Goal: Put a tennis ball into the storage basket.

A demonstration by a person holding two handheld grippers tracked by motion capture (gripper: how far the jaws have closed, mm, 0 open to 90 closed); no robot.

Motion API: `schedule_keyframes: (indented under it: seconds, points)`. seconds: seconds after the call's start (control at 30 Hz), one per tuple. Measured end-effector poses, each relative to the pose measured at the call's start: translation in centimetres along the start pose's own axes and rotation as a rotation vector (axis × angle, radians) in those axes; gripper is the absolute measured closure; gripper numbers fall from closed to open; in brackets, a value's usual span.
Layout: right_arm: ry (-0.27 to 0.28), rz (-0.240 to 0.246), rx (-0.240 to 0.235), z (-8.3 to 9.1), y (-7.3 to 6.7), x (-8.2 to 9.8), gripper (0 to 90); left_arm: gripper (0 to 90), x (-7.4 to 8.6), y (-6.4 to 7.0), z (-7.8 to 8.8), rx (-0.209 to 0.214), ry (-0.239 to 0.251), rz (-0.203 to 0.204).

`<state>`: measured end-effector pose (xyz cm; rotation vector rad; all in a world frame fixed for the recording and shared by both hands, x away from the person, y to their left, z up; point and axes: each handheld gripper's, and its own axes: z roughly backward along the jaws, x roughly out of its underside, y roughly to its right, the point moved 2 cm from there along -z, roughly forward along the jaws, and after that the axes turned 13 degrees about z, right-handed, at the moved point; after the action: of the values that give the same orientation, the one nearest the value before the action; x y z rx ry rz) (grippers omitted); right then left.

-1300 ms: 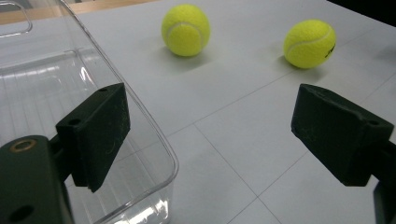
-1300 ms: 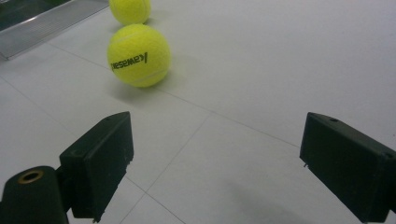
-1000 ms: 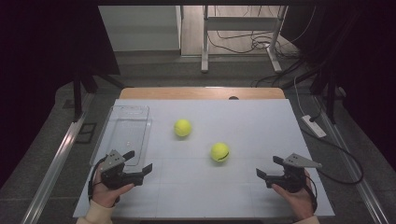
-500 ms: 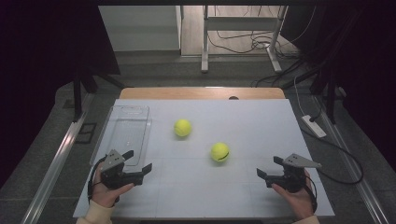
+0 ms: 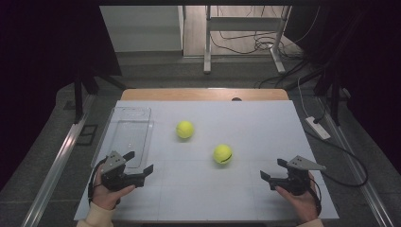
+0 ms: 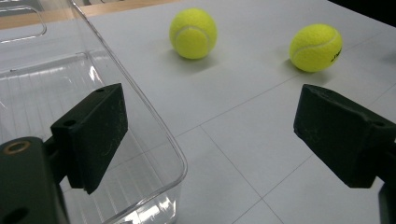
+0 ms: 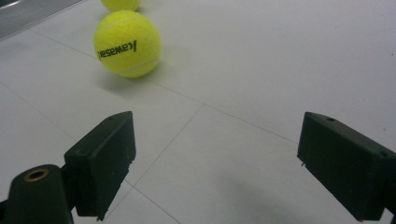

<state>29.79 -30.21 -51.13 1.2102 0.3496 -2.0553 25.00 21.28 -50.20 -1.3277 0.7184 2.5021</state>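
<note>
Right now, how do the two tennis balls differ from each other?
The far ball lies closer to the clear tray; the near ball lies more toward the right claw. The near ball shows dark lettering; the far ball shows just its white seam. Both are yellow-green, equal-looking in size, resting untouched.

Near the left front corner of the table, the left gripper (image 5: 136, 164) is black and blocky, with a grey three-cornered plate on top and a black cable looping round the wrist of the left hand (image 5: 108, 193), which comes out of a pale, cream-looking cuff. Near the right front corner, the right gripper (image 5: 273, 170) matches it, plate and all; the right hand (image 5: 299, 202) wears a dark strap or cable, hard to tell which. Up close, each jaw is a matt black slab with small screw holes, beside a brass-ringed hole.
</note>
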Motion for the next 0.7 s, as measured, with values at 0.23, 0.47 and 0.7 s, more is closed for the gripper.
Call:
schedule_keyframes:
  seconds: [0.23,0.47,0.7]
  points:
    - [-0.001,-0.002,-0.001,0.0,0.03,0.04,11.4,11.0,-0.29,0.22,0.1,-0.01,-0.001,-0.007]
    - [-0.001,-0.004,-0.002,-0.06,0.11,0.05,11.4,11.0,-0.52,0.45,-0.04,-0.018,-0.007,-0.011]
    - [-0.001,-0.008,-0.005,-0.12,0.14,0.11,11.4,11.1,-0.62,0.9,-0.44,-0.025,-0.03,-0.007]
